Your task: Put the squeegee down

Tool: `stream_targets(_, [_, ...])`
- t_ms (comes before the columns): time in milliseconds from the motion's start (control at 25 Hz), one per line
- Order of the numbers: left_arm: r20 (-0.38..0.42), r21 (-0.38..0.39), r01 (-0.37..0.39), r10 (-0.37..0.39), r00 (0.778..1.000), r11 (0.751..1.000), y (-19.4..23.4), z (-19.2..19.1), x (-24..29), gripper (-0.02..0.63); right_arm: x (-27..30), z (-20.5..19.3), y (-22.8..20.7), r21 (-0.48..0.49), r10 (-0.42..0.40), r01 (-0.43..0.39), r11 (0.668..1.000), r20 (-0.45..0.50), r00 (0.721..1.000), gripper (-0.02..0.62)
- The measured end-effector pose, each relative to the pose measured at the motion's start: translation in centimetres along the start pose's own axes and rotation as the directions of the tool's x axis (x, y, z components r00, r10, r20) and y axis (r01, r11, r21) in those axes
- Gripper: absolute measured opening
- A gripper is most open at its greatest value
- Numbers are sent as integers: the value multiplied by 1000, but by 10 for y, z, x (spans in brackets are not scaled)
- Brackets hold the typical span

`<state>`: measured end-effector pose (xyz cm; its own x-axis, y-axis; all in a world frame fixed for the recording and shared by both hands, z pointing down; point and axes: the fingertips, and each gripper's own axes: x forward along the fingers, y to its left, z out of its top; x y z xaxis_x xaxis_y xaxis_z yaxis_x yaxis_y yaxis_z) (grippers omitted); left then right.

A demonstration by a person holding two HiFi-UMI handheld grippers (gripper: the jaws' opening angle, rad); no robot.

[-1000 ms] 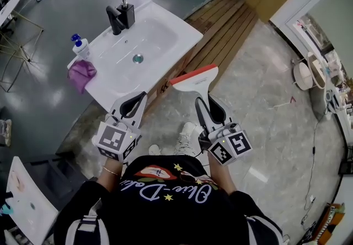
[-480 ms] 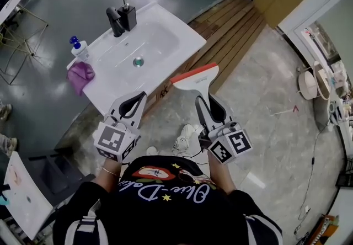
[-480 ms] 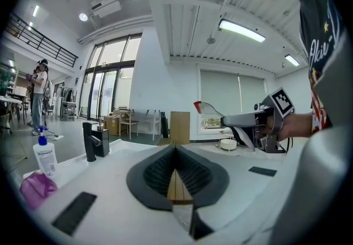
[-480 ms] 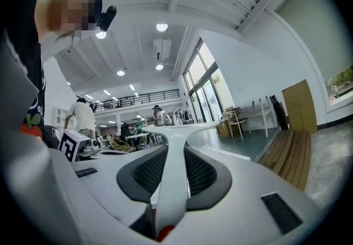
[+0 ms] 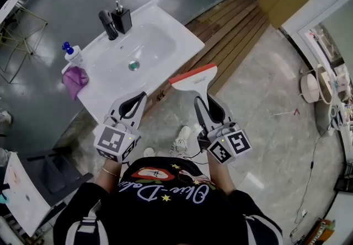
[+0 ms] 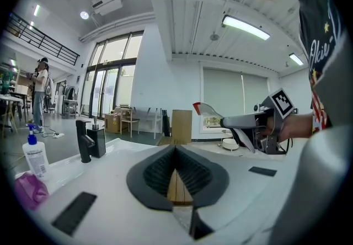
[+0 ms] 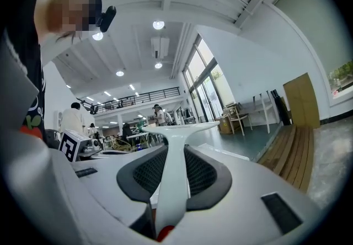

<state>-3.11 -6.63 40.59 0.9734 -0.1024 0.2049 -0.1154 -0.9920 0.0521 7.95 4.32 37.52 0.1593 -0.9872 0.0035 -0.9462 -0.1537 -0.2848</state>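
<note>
squeegee (image 5: 194,81) clamped in right gripper (image 5: 205,100), long axis forward, blade foremost; left gripper (image 5: 141,96) closed

Illegible script lettering on shirt (image 5: 165,194)

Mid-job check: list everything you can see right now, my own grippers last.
squeegee: 1, white with red blade, clamped by its handle, over the floor
sink: 1, white, front-left
faucet: 1, black, sink's far edge
soap dispenser: 1, black, beside the faucet
pump bottle: 1, white with blue top, sink's left corner
cloth: 1, purple, by the pump bottle
left gripper: 1, white, shut, empty
right gripper: 1, white, shut on the squeegee
</note>
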Motion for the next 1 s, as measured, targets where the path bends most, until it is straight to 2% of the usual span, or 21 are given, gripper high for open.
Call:
stream_targets(680, [-3, 6, -68, 68, 998, 998, 13, 13, 34, -9, 27, 21, -42, 33, 50, -51, 998, 21, 999, 109])
stream_targets(1000, [9, -23, -122, 122, 992, 992, 15, 15, 51, -9, 35, 39, -73, -2, 71, -71, 997, 6, 997, 109])
